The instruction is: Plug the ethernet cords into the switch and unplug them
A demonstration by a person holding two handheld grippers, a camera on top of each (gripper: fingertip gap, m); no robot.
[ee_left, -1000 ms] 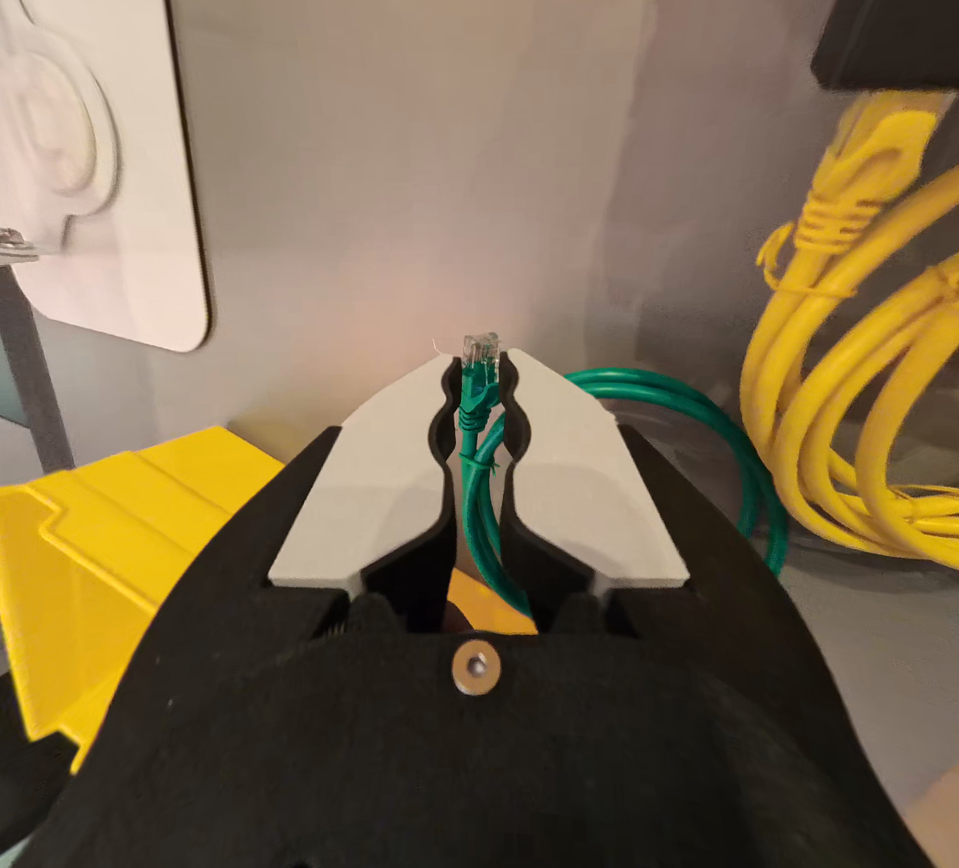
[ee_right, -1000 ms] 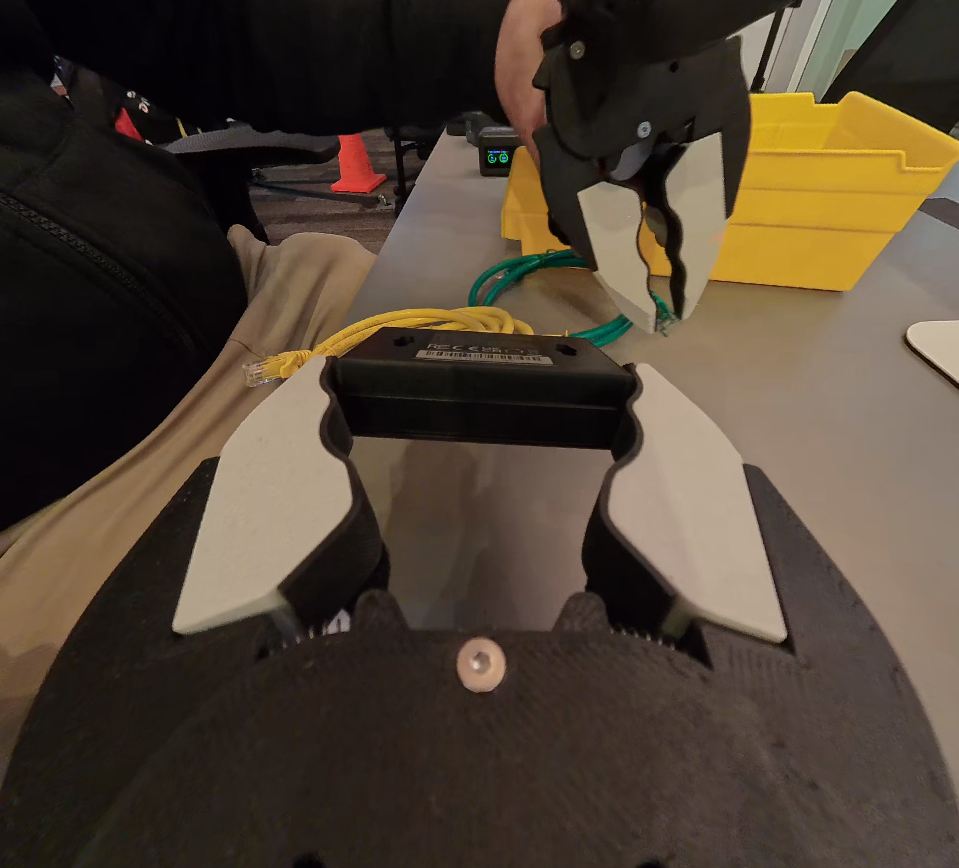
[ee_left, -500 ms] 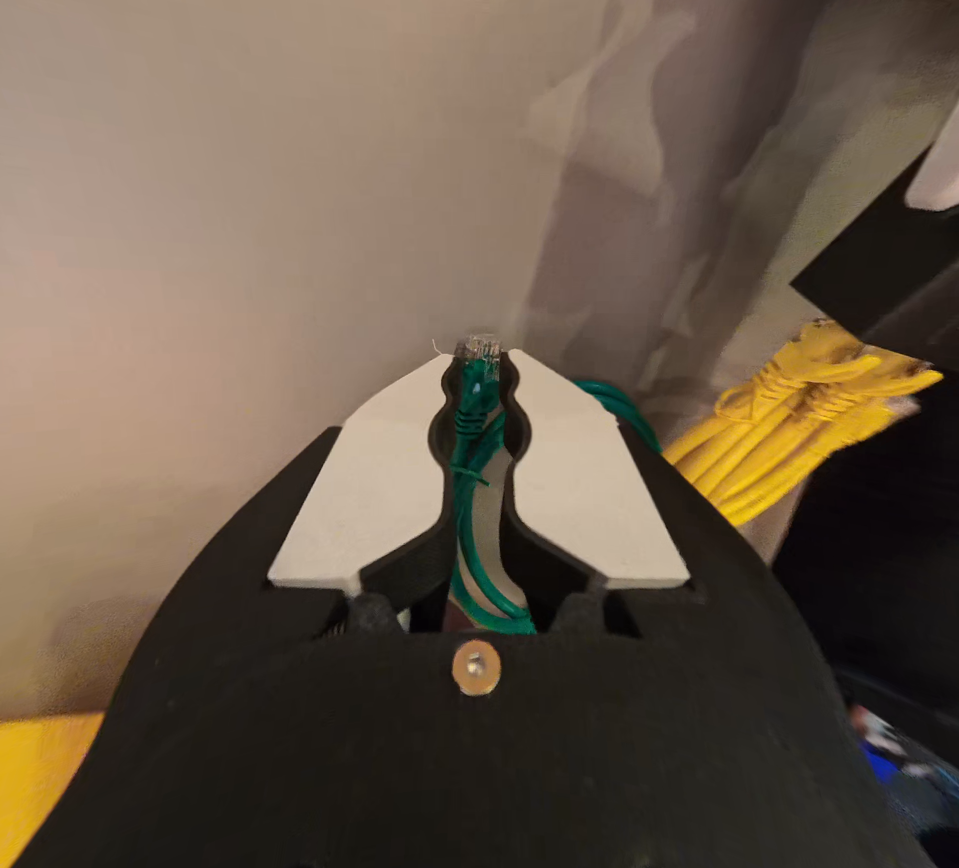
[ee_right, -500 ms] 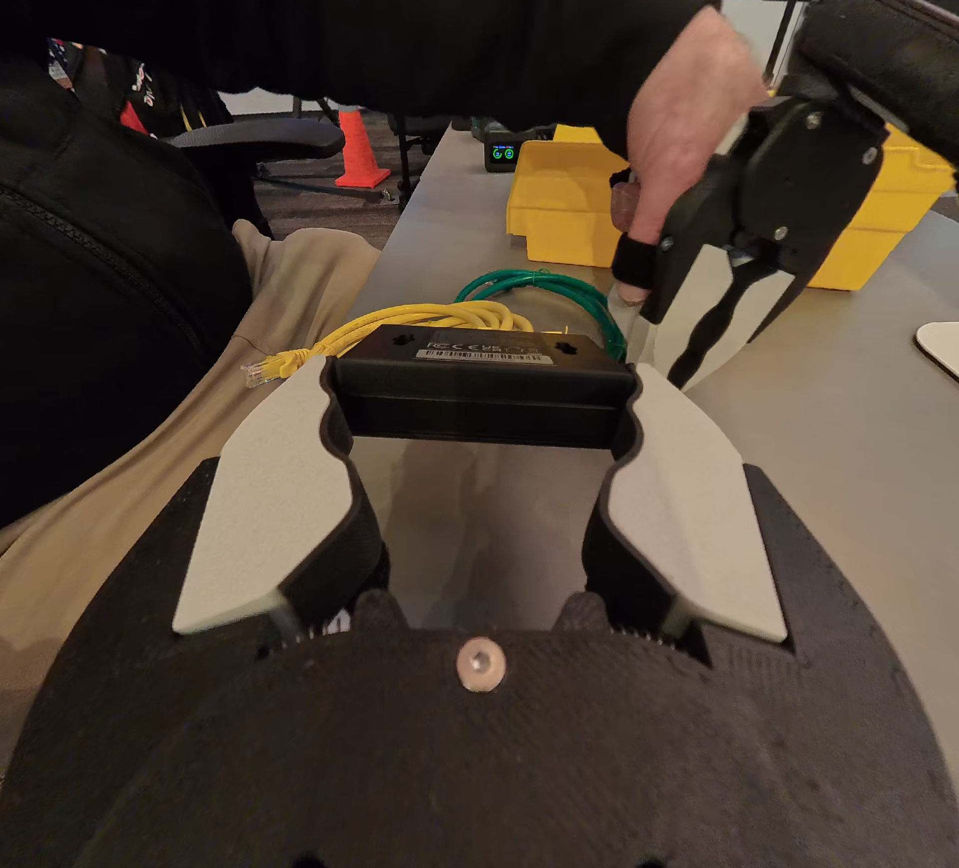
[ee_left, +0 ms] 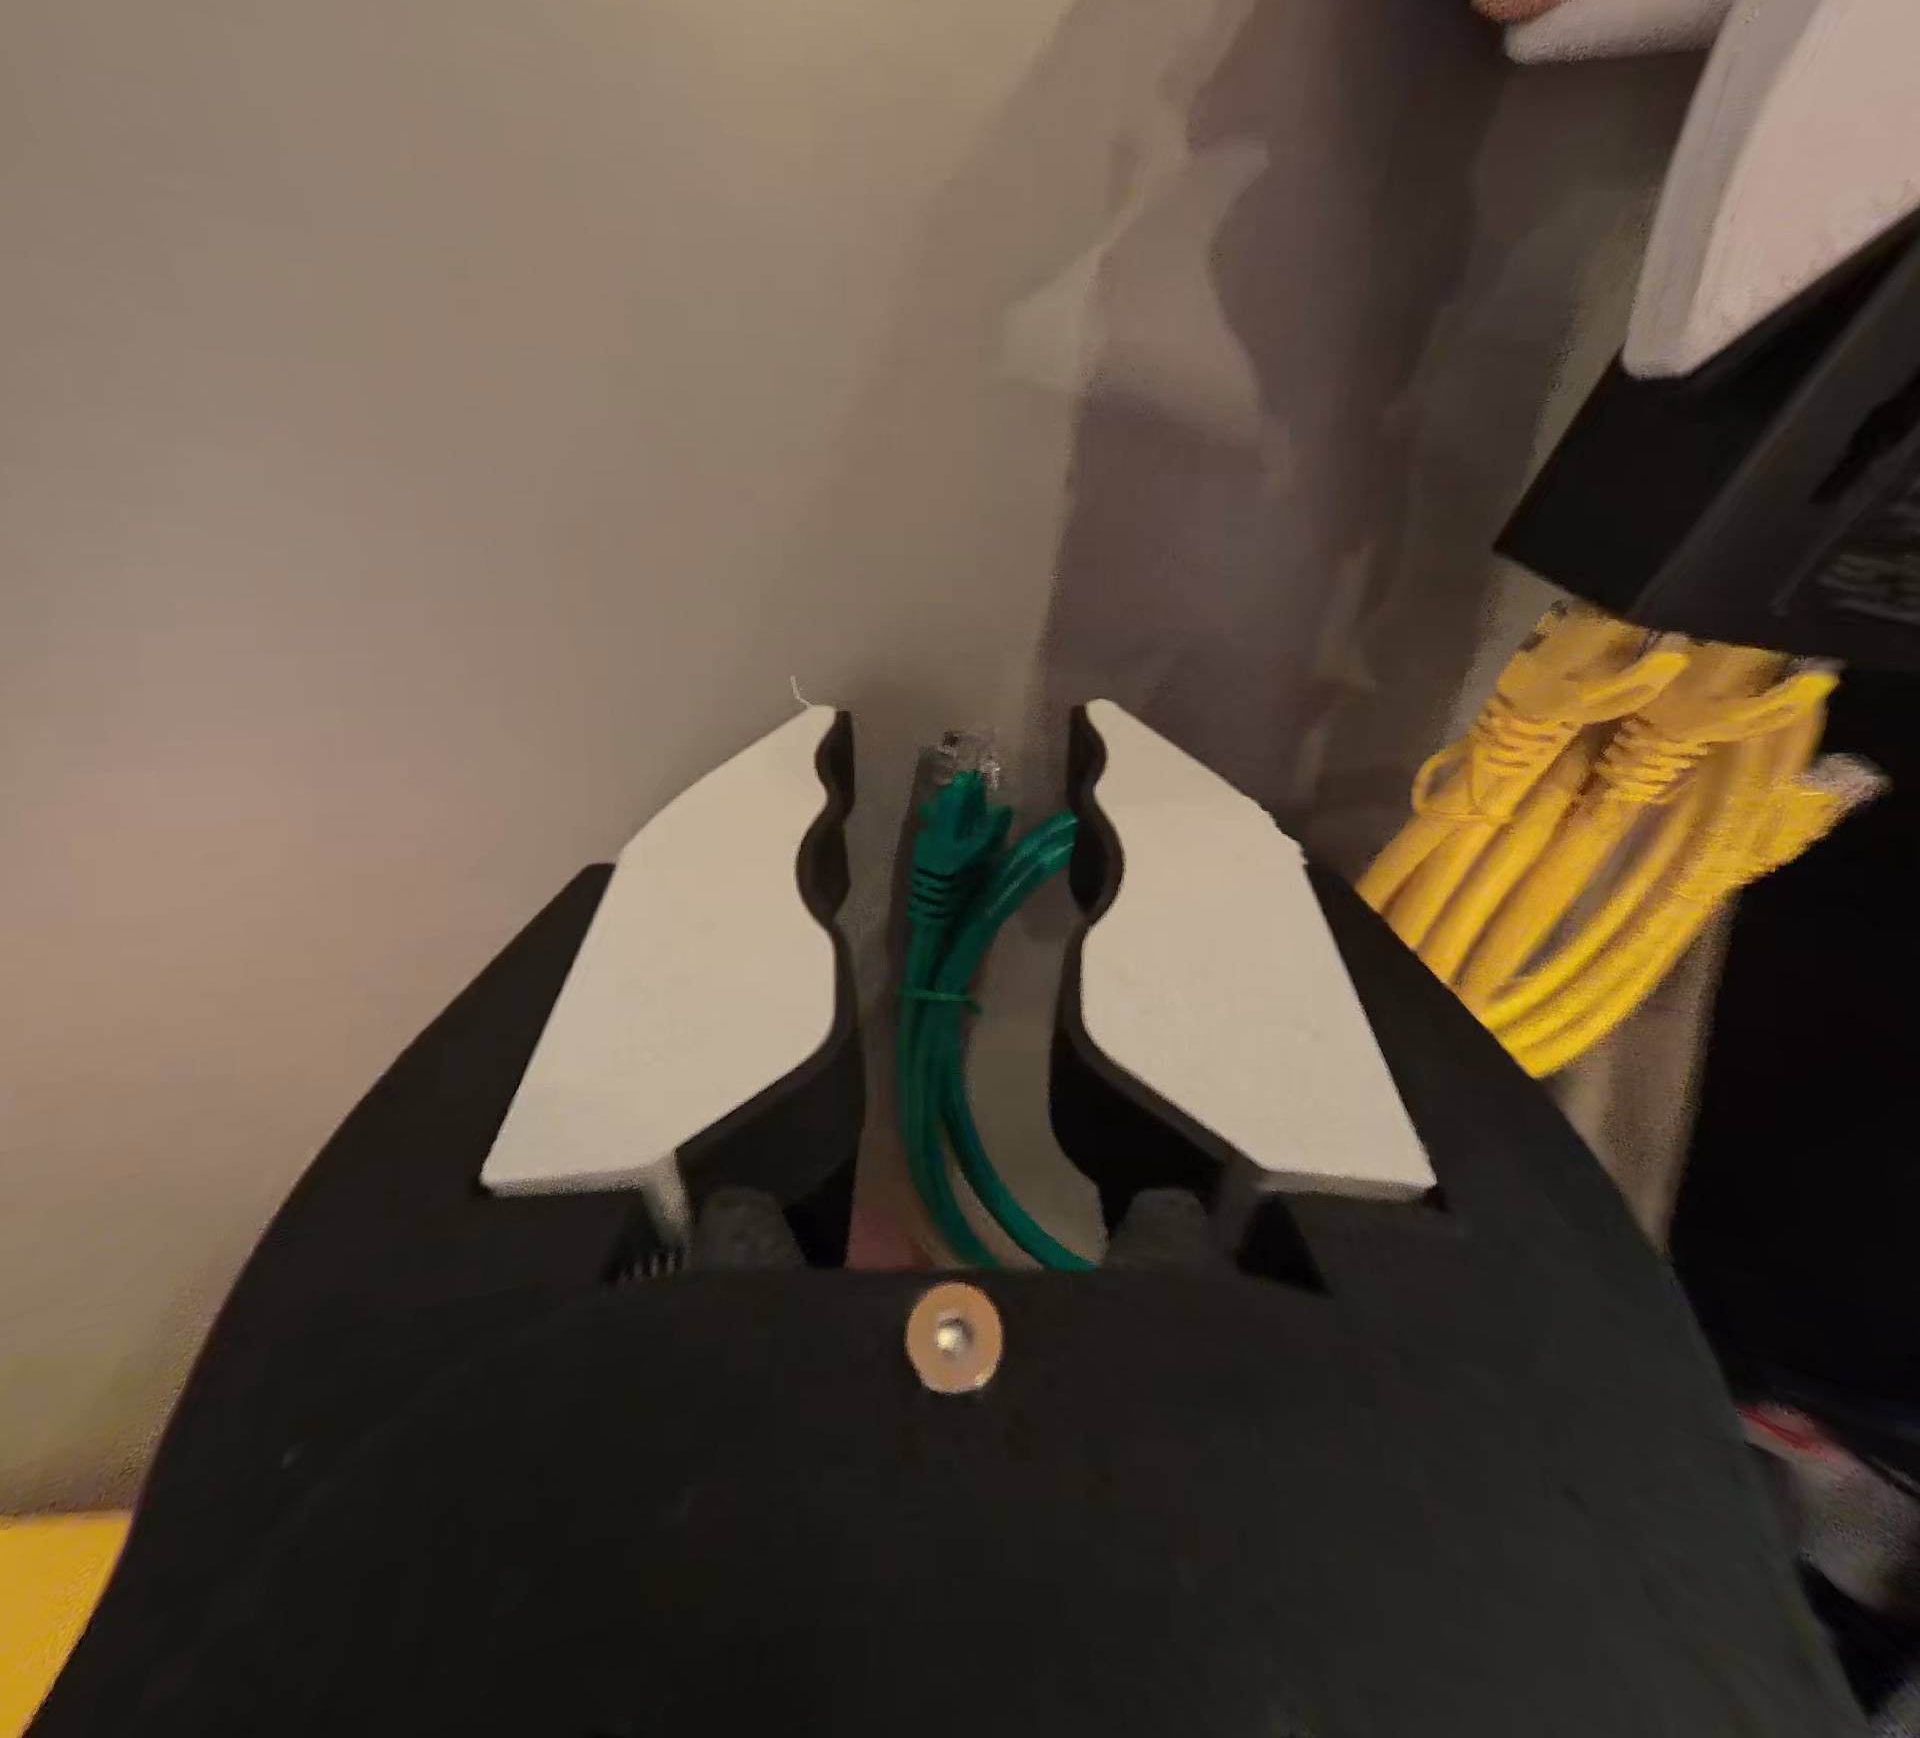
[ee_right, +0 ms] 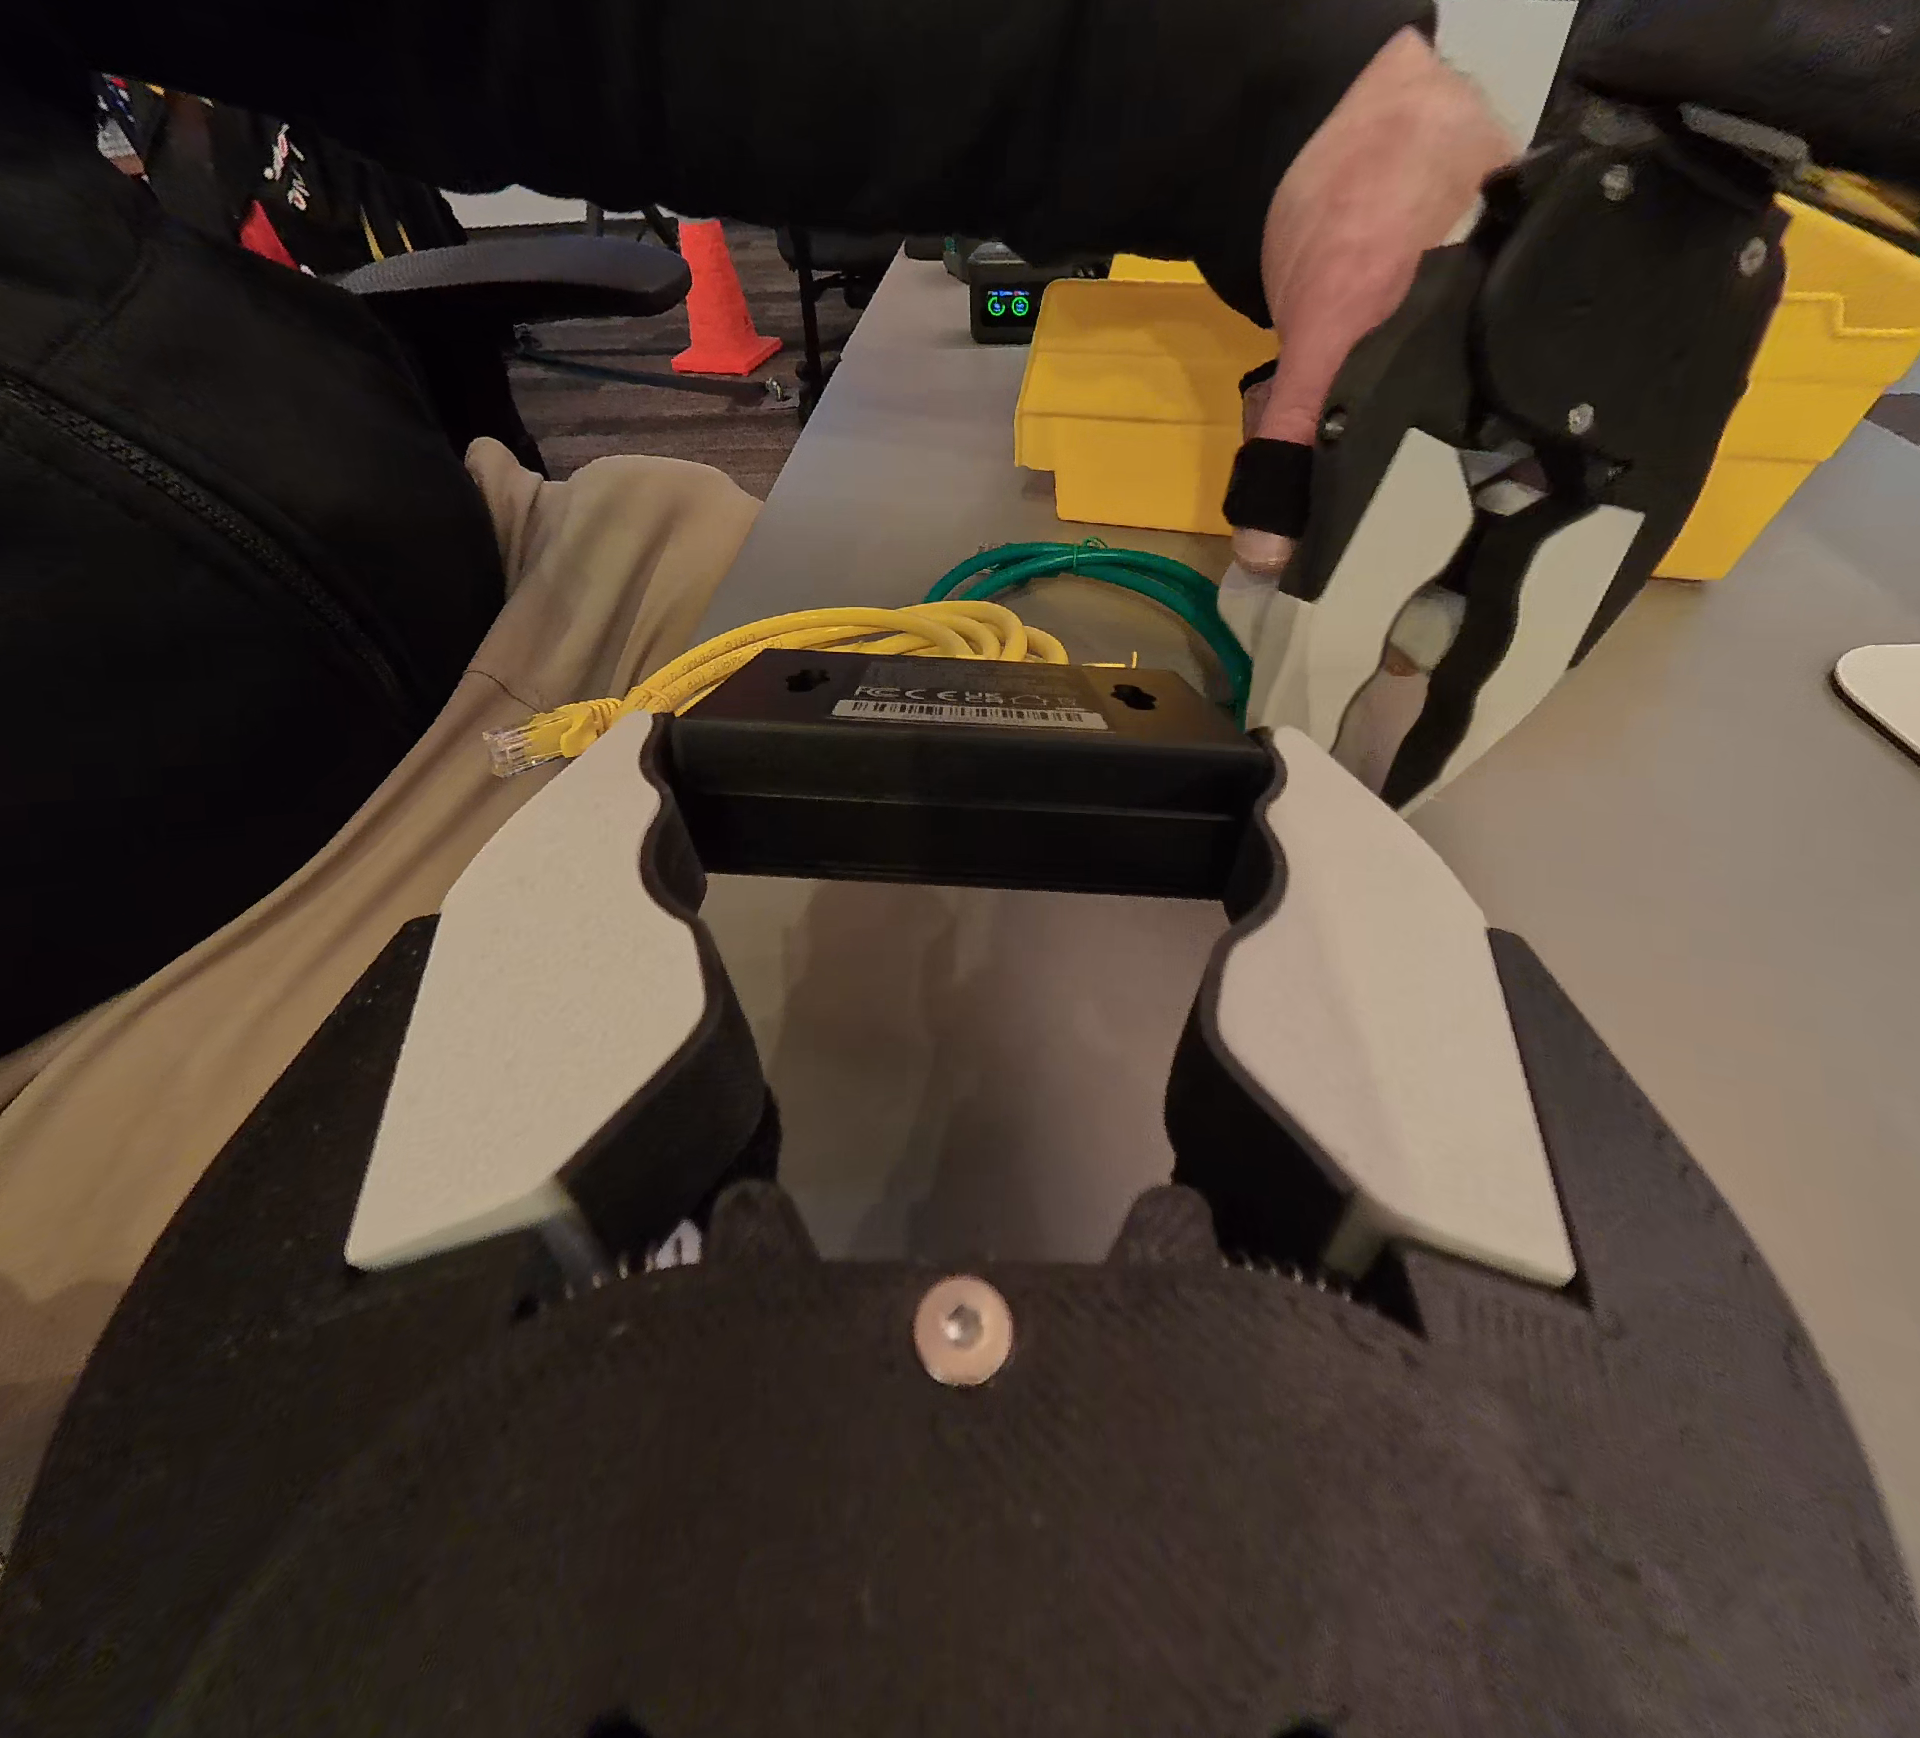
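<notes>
My left gripper [ee_left: 958, 732] is open and points down at the grey table. The green ethernet cord [ee_left: 951, 867] lies loose between its fingers, with its clear plug at the fingertips. My right gripper [ee_right: 961, 753] is shut on the black switch [ee_right: 966, 815], gripping it by both ends just above the table. The switch also shows in the left wrist view [ee_left: 1745, 525] at the upper right. The coiled yellow cord [ee_right: 883, 628] lies behind the switch, and its plug hangs over the table's left edge. The green cord's coil [ee_right: 1091, 561] lies behind that. The left gripper [ee_right: 1351, 753] stands next to the switch's right end.
A yellow bin [ee_right: 1122, 410] stands behind the cords. A small black device with green lights [ee_right: 1003, 301] sits farther back. A white pad [ee_right: 1881, 691] lies at the right edge. The person's sleeved arm [ee_right: 727, 26] crosses above the table. The table edge runs along the left.
My left gripper has opened and let go of the green plug, after moving down and towards the switch's right end. My right gripper still holds the switch in place.
</notes>
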